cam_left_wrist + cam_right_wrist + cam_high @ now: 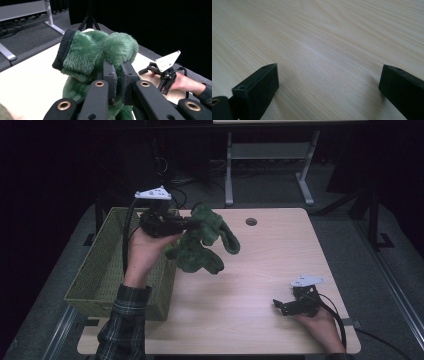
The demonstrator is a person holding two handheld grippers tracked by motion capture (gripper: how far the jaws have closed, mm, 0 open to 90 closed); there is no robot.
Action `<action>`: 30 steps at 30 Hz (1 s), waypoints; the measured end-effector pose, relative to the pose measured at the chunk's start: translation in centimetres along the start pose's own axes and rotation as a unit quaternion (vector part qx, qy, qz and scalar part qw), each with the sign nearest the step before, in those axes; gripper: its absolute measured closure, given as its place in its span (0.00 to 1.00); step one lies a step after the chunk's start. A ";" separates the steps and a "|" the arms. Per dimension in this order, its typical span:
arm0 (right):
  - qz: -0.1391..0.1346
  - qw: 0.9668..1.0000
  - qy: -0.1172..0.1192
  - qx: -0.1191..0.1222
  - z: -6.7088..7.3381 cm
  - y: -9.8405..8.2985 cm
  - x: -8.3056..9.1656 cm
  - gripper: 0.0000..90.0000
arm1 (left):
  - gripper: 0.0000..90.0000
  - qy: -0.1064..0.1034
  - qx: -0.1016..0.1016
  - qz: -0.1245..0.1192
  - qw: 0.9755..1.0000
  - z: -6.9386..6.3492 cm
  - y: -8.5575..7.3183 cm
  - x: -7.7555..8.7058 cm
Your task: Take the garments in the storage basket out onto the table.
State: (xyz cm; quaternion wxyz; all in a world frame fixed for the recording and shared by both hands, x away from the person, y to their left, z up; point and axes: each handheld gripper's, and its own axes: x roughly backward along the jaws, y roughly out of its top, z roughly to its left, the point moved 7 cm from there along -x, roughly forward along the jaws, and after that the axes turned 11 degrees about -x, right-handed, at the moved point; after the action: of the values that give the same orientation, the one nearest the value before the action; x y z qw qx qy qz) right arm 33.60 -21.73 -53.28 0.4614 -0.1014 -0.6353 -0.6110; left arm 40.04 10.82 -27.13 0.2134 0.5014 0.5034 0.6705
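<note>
A green fuzzy garment [202,240] with a dark knitted cuff hangs in the air over the table's left part, beside a woven basket [100,270]. My left gripper [192,223] is shut on a fold of it, held up level by the left hand. In the left gripper view the two jaws pinch the green fuzzy garment [97,52] between them at my left gripper [119,75]. My right gripper [278,306] rests low at the table's front right with its jaws wide apart. In the right gripper view my right gripper [329,82] has bare wood between its fingers.
The pale wooden table [270,255] has a round cable hole [251,222] near its far edge. The olive woven basket stands off the table's left side, its rim against the edge. A metal table frame [270,165] stands on the floor behind.
</note>
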 end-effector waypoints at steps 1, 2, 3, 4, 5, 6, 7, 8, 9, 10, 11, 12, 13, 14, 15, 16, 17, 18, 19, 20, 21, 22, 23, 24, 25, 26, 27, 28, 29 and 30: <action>0.000 1.000 0.000 0.000 0.0 0.0 0.0 0.03 | 0.94 -0.001 -0.001 0.001 1.000 -0.1 0.0 -0.2; 0.000 1.000 0.000 0.000 0.0 0.0 0.0 0.03 | 0.94 -0.002 -0.002 0.003 1.000 -0.2 -0.1 -0.6; 0.000 1.000 0.000 0.000 0.0 0.0 0.0 0.03 | 0.94 -0.005 -0.003 0.004 1.000 -0.5 -0.2 -1.1; 0.000 1.000 0.000 0.000 0.0 0.0 0.0 0.03 | 0.94 -0.007 -0.002 0.005 1.000 -0.6 -0.3 -1.4; 0.000 1.000 0.000 0.000 0.0 0.0 0.0 0.03 | 0.94 -0.010 -0.003 0.007 1.000 -0.9 -0.4 -1.8; 0.000 1.000 0.000 0.000 0.0 0.0 0.0 0.03 | 0.94 -0.013 -0.003 0.009 1.000 -1.1 -0.5 -2.2; 0.000 1.000 0.000 0.000 0.0 0.0 0.0 0.03 | 0.94 -0.017 -0.001 0.010 1.000 -1.4 -0.7 -2.8; -0.001 1.000 0.000 0.000 0.0 0.0 0.0 0.03 | 0.94 -0.019 -0.001 0.011 1.000 -1.5 -0.8 -3.1; -0.001 1.000 0.000 0.000 0.0 0.0 0.0 0.03 | 0.94 -0.021 0.000 0.011 1.000 -1.7 -1.0 -3.5; -0.001 1.000 0.000 -0.001 0.0 0.0 0.0 0.03 | 0.94 -0.024 0.001 0.012 1.000 -1.8 -1.2 -4.0; -0.001 1.000 0.000 -0.001 0.0 0.0 0.0 0.03 | 0.94 -0.028 0.003 0.014 1.000 -2.1 -1.4 -4.5; -0.001 1.000 0.000 -0.001 0.0 0.0 0.0 0.03 | 0.94 -0.031 0.004 0.014 0.999 -2.3 -1.5 -4.9; -0.001 1.000 0.000 -0.001 0.0 0.0 0.0 0.03 | 0.94 -0.033 0.005 0.015 0.999 -2.4 -1.6 -5.3; -0.001 1.000 0.000 -0.001 0.0 0.0 0.0 0.03 | 0.94 -0.035 0.004 0.018 0.999 -2.6 -1.8 -5.8; 0.000 1.000 0.000 0.000 0.0 0.0 0.0 0.03 | 0.94 -0.037 0.004 0.021 0.999 -2.8 -2.0 -6.2; 0.000 1.000 0.000 -0.001 0.0 0.0 0.0 0.03 | 0.94 -0.039 0.006 0.023 0.999 -3.0 -2.2 -6.7; 0.000 1.000 0.000 0.000 0.0 0.0 0.0 0.03 | 0.94 -0.042 0.009 0.024 0.999 -3.2 -2.4 -7.1; 0.000 1.000 0.000 -0.001 0.0 0.0 0.0 0.03 | 0.94 -0.045 0.010 0.025 0.999 -3.4 -2.6 -7.6; 0.000 1.000 0.000 -0.001 0.0 0.0 0.0 0.03 | 0.94 -0.047 0.011 0.027 0.998 -3.6 -2.8 -8.0; 0.000 1.000 0.000 -0.001 0.0 0.0 0.0 0.03 | 0.94 -0.049 0.009 0.031 0.998 -3.8 -3.1 -8.4; 0.000 1.000 0.000 0.000 0.0 0.0 0.0 0.03 | 0.94 -0.051 0.010 0.035 0.998 -4.0 -3.3 -9.0; 0.000 1.000 0.000 0.000 0.0 0.0 0.0 0.03 | 0.94 -0.054 0.010 0.036 0.998 -4.1 -3.5 -9.3; 0.000 1.000 0.000 -0.001 0.0 0.0 0.0 0.03 | 0.94 -0.057 0.012 0.038 0.998 -4.3 -3.7 -9.7; 0.000 1.000 0.000 -0.001 0.0 0.0 0.0 0.03 | 0.94 -0.060 0.013 0.041 0.997 -4.4 -4.0 -10.1; 0.000 1.000 0.000 -0.001 0.0 0.0 0.0 0.03 | 0.94 -0.061 0.015 0.045 0.997 -4.6 -4.3 -10.5; 0.000 1.000 0.000 -0.001 0.0 0.0 0.0 0.03 | 0.94 -0.064 0.016 0.049 0.997 -4.7 -4.5 -11.0; 0.000 1.000 0.000 0.000 0.0 0.0 0.0 0.03 | 0.94 -0.067 0.018 0.052 0.996 -4.8 -4.8 -11.4; 0.000 1.000 0.000 0.000 0.0 0.0 0.0 0.03 | 0.94 -0.069 0.021 0.053 0.996 -4.9 -5.0 -11.8; 0.000 1.000 0.000 0.000 0.0 0.0 0.0 0.03 | 0.94 -0.073 0.023 0.052 0.996 -5.0 -5.2 -12.2; 0.000 1.000 0.000 0.000 0.0 0.0 0.0 0.03 | 0.94 -0.078 0.028 0.051 0.995 -5.1 -5.4 -12.5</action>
State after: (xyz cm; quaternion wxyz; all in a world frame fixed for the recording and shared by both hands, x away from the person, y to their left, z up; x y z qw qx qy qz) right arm 33.60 -21.72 -53.28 0.4610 -0.1014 -0.6352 -0.6113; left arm 39.46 0.72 -37.60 0.2031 0.5828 0.4781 0.6249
